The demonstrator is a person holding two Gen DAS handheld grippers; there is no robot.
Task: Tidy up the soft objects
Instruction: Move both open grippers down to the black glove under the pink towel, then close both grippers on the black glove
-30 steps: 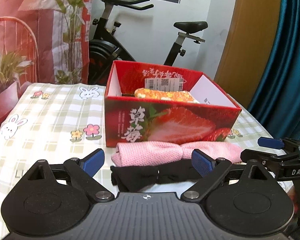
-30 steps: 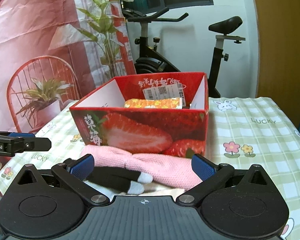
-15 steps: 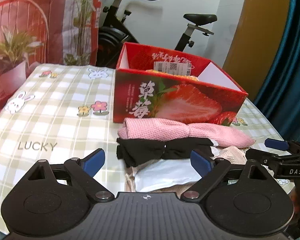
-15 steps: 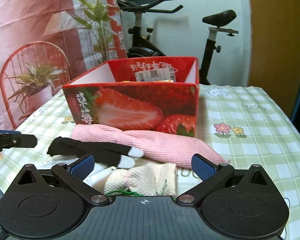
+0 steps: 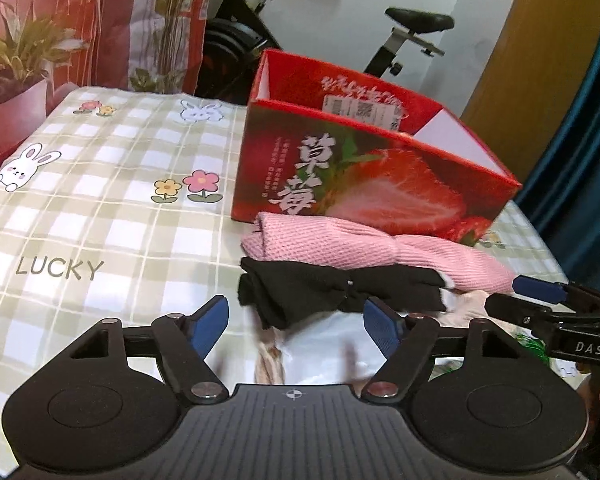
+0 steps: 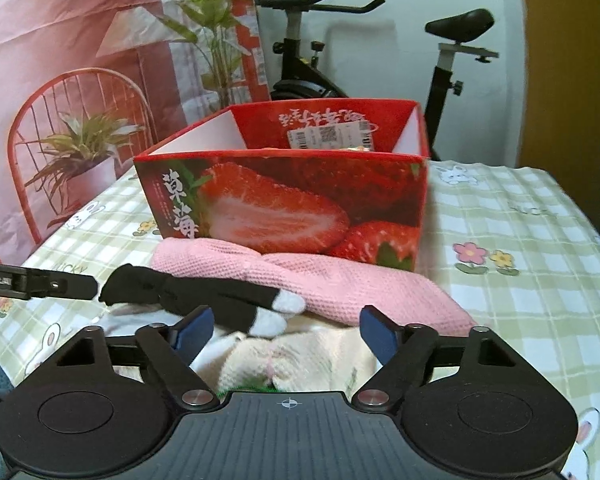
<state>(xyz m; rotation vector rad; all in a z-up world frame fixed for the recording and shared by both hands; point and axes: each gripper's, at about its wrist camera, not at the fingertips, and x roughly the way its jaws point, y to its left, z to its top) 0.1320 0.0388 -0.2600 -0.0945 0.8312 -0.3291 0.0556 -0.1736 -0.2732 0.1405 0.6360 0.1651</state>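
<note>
Both hand-held tools have dropped toward the pile of soft goods at the near edge of the table, and the strawberry box point(image 6: 284, 208) now sits higher and farther in each view than a second ago. The jaws of both have just been closing, though neither has met cloth. I judge this the approach to a pick, with nothing yet lifted.

Left gripper point(image 5: 296, 326): jaws moderately wide, empty. It hangs over the left end of the black socks point(image 5: 336, 292), with a white packet point(image 5: 320, 360) below, apart from both as far as can be seen.

Right gripper point(image 6: 286, 334): likewise moderately wide, nothing held. A cream cloth bundle point(image 6: 300, 360) lies between its fingers; whether they touch it cannot be told.

The pink cloth point(image 6: 300, 276) lies against the box's near wall, the black socks just nearer, the cream bundle nearest. The box already holds an item, largely hidden behind its wall. The checked tablecloth point(image 5: 100, 208) to the left is bare.
</note>
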